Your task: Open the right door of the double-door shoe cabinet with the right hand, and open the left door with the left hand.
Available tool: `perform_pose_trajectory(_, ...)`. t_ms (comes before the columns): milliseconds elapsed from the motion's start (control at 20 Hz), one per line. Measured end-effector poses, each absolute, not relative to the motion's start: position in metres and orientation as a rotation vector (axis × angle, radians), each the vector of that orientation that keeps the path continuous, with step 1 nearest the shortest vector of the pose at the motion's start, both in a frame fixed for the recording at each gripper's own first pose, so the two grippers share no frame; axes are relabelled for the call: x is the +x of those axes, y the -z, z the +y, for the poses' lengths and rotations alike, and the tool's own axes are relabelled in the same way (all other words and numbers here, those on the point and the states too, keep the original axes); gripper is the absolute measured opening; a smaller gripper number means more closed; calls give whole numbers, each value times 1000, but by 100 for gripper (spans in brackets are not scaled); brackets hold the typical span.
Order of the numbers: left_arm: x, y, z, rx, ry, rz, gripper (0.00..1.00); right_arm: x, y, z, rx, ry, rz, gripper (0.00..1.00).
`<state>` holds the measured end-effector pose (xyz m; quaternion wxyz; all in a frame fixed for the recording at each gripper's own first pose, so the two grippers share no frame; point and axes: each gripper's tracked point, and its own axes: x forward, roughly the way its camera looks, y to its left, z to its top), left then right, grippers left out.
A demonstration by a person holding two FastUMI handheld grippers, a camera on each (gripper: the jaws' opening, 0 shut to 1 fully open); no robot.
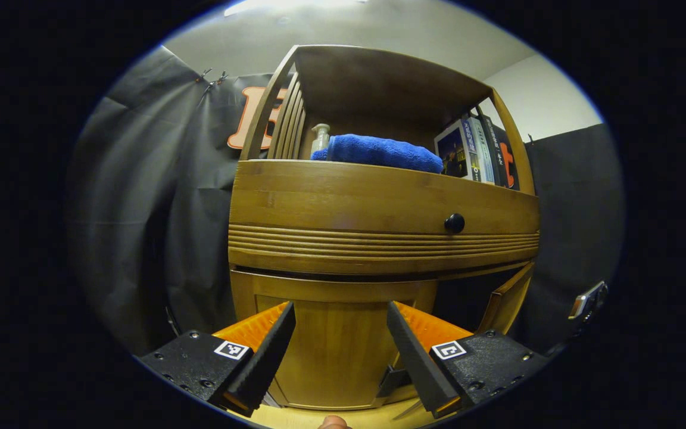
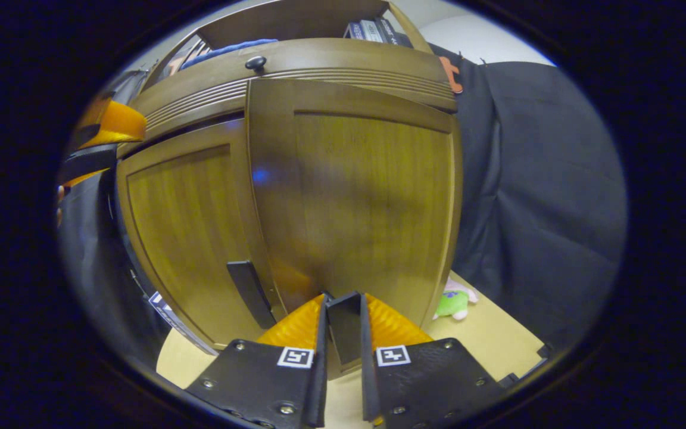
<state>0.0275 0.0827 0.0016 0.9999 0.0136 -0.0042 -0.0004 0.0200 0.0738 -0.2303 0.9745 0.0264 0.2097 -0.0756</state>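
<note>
Your right gripper [image 2: 343, 333] clamps the right door's handle [image 2: 344, 325] so you can swing that door [image 2: 355, 196] outward, while your left gripper [image 1: 338, 351] waits spread before the closed left door [image 1: 334, 351].

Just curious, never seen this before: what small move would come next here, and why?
Probably the right gripper pulls back to swing the right wooden door wider: its jaws are shut on the dark door handle, and that door already stands slightly ajar.
</note>
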Motion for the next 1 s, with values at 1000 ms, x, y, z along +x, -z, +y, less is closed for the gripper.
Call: perform_pose_trajectory(1000, 44, 23, 23, 12, 142, 35, 96, -58, 216, -11, 104, 262, 437, 23)
